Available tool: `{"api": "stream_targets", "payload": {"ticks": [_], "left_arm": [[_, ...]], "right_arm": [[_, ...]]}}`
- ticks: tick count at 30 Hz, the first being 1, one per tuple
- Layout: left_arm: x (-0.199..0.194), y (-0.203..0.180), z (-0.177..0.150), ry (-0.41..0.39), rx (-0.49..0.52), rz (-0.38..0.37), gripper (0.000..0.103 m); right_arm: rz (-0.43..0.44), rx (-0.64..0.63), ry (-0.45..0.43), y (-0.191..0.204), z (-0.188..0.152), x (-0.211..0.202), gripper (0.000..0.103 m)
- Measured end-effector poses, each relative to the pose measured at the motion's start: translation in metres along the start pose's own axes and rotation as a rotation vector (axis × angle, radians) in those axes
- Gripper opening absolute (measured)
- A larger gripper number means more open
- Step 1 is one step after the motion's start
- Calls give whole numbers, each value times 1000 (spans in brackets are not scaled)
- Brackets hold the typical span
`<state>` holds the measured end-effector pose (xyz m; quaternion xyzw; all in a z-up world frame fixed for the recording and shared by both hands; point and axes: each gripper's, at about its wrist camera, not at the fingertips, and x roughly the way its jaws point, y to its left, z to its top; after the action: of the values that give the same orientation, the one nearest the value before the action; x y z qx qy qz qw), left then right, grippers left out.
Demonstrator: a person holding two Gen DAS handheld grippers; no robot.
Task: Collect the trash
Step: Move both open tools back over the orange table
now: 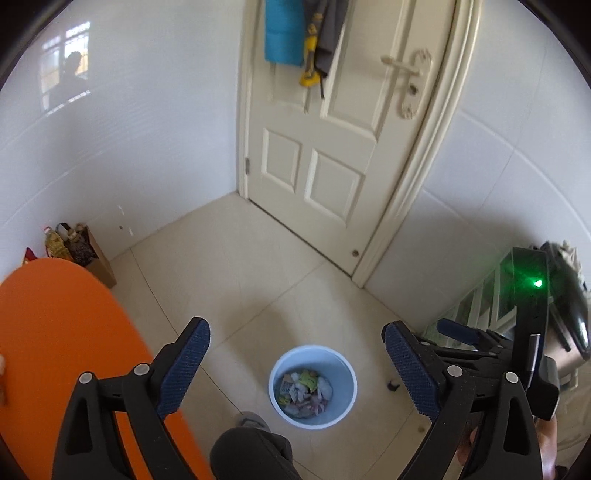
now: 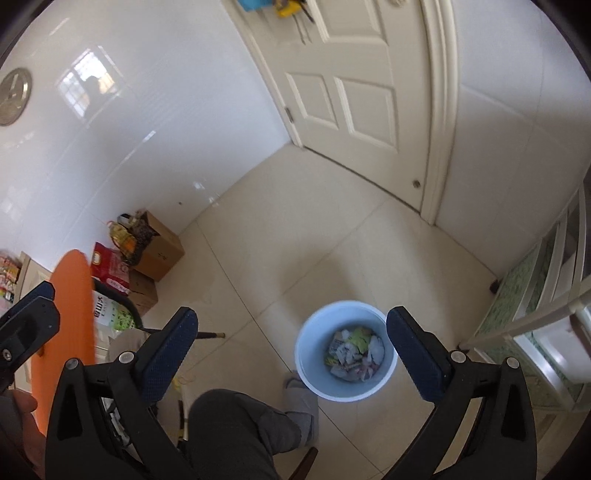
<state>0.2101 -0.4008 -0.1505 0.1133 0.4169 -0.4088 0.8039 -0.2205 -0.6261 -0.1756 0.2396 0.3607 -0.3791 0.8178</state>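
Left wrist view: the left claw (image 1: 297, 354) hangs with its jaws spread wide and nothing between them, above a person's dark-trousered knee (image 1: 251, 454) and grey slipper (image 1: 251, 421). On the floor tiles (image 1: 258, 266) just beyond the slipper stands a pale blue waste bin (image 1: 313, 387), upright, with crumpled wrappers and paper scraps (image 1: 306, 393) lying in its bottom. An orange tabletop (image 1: 62, 332) curves in from the left; the right claw (image 1: 421, 334) shows at the right edge, also gaping and empty. In the right wrist view the bin sits just left of that claw's right finger. Further off, a cardboard box (image 1: 103, 262) holding bags rests against the white wall, and a cream panelled door (image 1: 332, 122) stands closed, with a blue towel (image 1: 283, 33) hanging on it.
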Motion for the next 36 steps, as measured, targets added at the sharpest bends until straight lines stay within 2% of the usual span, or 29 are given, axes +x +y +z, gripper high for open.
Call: {"api": "stream_targets", "payload": {"ticks": [5,10,16,21,26,30,34,36], "left_arm": [[-81,29,-22,-128,-68,46,95],[-162,60,-59,-258,-142,137,101],[-251,104,-113,-387,-250,295,102],[-302,120,-162,-444,-324,422,102],[-329,111,-206,-445,-361,546,102],[-329,100,-219,-445,-417,595,102],[-337,112,-241,-431,-484,631,102],[-330,117,-239,-425,-501,631,102]], "right_arm": [[64,-92,-102,62,6,-49,103],[152,-219,-193,142,3,-91,103],[246,-356,-259,230,-11,-122,103],[306,-462,-294,292,-32,-137,103],[389,-541,-317,341,-56,-152,103],[446,-621,-348,378,-78,-167,103],[477,-708,-371,412,-101,-173,103],[483,-739,-361,424,-109,-167,103]]}}
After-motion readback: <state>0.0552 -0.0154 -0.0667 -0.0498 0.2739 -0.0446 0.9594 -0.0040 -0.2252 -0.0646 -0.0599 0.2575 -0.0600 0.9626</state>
